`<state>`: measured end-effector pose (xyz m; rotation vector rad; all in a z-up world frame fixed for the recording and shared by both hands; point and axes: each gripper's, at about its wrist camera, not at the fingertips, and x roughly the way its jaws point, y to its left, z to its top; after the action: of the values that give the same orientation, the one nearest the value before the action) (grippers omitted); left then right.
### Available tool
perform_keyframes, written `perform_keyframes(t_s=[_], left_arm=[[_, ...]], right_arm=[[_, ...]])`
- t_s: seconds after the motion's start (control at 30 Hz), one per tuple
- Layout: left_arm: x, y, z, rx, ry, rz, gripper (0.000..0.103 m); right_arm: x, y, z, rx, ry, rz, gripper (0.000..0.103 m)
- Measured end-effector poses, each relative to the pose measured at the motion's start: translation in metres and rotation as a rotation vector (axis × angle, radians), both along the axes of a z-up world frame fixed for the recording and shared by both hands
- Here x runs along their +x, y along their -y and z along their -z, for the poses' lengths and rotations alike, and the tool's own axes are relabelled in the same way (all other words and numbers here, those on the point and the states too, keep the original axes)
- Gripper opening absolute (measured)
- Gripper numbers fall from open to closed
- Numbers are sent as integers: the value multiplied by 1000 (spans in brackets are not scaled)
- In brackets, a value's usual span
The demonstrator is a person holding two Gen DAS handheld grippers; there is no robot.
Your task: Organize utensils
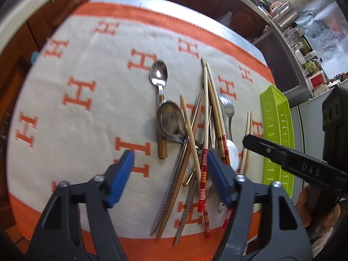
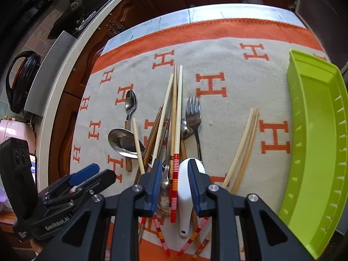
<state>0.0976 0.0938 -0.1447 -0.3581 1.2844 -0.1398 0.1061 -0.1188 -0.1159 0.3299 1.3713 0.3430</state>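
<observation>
Blue-padded left gripper (image 1: pixel 169 175) at bottom centre, fingers spread wide, empty. Right gripper (image 2: pixel 175 182), fingers parted, straddles white spoon (image 2: pixel 184 187) and red-striped chopsticks (image 2: pixel 175 187) without squeezing. Utensil pile (image 1: pixel 191 130) mid-frame on H-patterned cloth (image 1: pixel 76 65); green tray (image 2: pixel 315 130) right.

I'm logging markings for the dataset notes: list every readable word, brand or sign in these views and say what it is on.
"DAS": on the right gripper arm, left wrist view.
"GenRobot.AI": on the left gripper body, right wrist view.
"H": orange letters repeated across the blanket.
Red box on the far shelf: print too small to read.
</observation>
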Motion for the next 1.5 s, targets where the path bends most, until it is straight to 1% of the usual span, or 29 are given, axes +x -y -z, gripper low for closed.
perform_keyframes(t_s=[0.03,0.07,0.2,0.3,0.33,0.43,0.53,0.67,0.73,0.8,0.9,1.1,1.2,1.37,1.43,1.5], left_arm=[[1,1,7,-7,-15,3,55],[1,3,11,-9,-21,6,54],[-1,11,20,7,-6,20,54],[2,11,23,-28,-13,19,54],[2,11,22,-29,-6,15,54],[3,10,17,-3,31,5,54],[2,11,10,-6,78,-2,54],[0,10,2,-25,137,-40,54],[1,10,1,-38,124,-35,54],[4,11,2,-52,88,-22,54],[7,15,2,-21,68,-11,54],[11,35,-10,6,90,47,53],[16,48,-18,18,96,66,50],[27,67,-23,57,78,72,48],[32,73,-22,66,63,67,43],[36,81,-21,74,55,69,42]], right_arm=[[3,0,5,14,-12,3,21],[6,1,8,21,-18,5,21],[16,1,17,32,-29,7,18],[21,1,24,43,-44,5,14],[22,1,27,49,-49,4,13],[24,2,31,77,-57,7,12],[24,3,33,108,-57,7,6],[18,3,31,114,-32,-5,6],[15,3,29,121,-24,-1,6],[11,6,25,131,-10,12,6],[4,15,17,155,15,37,6],[-14,40,-7,172,80,95,6],[-28,60,-17,167,108,146,6],[-48,103,-34,100,164,254,6],[-54,119,-39,59,178,293,6],[-60,136,-40,-1,186,333,6]])
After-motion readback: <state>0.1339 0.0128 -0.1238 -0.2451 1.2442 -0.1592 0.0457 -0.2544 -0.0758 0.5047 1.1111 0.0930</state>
